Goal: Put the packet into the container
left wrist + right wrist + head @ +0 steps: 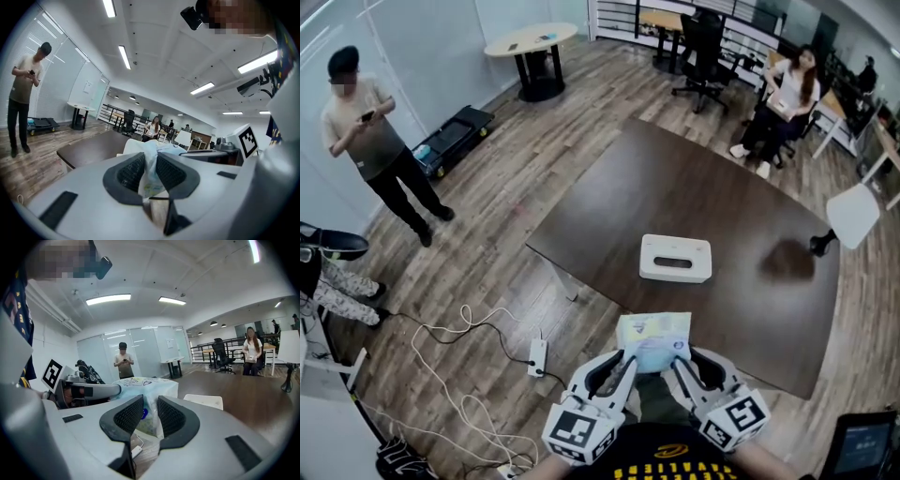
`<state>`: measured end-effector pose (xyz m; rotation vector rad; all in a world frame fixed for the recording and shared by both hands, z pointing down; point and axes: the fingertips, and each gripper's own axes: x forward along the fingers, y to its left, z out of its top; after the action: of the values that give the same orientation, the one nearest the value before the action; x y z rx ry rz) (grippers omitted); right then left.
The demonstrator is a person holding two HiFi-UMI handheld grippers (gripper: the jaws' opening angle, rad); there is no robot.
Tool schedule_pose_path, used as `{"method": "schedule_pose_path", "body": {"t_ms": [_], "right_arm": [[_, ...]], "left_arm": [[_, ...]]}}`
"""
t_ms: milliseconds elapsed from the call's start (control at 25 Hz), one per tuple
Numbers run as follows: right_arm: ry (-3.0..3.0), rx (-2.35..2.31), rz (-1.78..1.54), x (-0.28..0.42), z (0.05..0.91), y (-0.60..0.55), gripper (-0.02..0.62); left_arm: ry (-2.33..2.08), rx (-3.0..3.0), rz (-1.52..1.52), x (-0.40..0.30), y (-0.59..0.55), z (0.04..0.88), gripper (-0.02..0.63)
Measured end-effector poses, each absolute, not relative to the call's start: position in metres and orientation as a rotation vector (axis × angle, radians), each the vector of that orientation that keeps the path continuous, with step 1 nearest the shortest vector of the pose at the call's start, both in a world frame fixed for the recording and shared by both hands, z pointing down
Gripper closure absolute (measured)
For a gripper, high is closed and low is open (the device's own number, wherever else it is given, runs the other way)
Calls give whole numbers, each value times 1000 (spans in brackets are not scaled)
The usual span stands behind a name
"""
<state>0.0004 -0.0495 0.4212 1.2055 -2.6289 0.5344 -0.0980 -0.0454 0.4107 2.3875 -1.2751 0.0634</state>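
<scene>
A pale plastic packet [653, 339] with blue and yellow print hangs in the air between my two grippers, just short of the table's near edge. My left gripper [628, 362] is shut on its left edge; the film [149, 173] is pinched between the black ribbed pads. My right gripper [677, 362] is shut on its right edge, the packet [147, 413] squeezed between the pads. The white container [675, 258], a flat box with a slot on top, sits on the dark table beyond the packet; it also shows in the right gripper view as the container [203, 401].
The dark brown table [694, 197] stretches ahead. White cables and a power strip [537, 356] lie on the wooden floor at my left. A person [380, 145] stands at far left, another sits at far right by office chairs [703, 52]. A white chair [853, 214] stands beside the table.
</scene>
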Motion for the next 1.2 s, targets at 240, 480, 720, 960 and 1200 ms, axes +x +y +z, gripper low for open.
{"method": "schedule_pose_path", "body": {"t_ms": [240, 480, 720, 960, 1200], "right_arm": [[-2673, 1173, 546, 2, 427, -96, 491], [-2686, 1151, 552, 22, 424, -154, 491], [-2681, 1158, 552, 50, 433, -206, 491], [-2667, 1186, 516, 76, 439, -257, 491], [-2590, 1249, 523, 86, 467, -281, 491]], "left_arm": [[-1326, 2388, 83, -97, -90, 412, 526], [-1348, 2367, 99, -76, -147, 408, 526], [-1349, 2382, 105, -48, -199, 414, 526], [-1326, 2435, 114, -21, -251, 422, 526], [-1244, 2454, 142, -10, -281, 452, 526]]}}
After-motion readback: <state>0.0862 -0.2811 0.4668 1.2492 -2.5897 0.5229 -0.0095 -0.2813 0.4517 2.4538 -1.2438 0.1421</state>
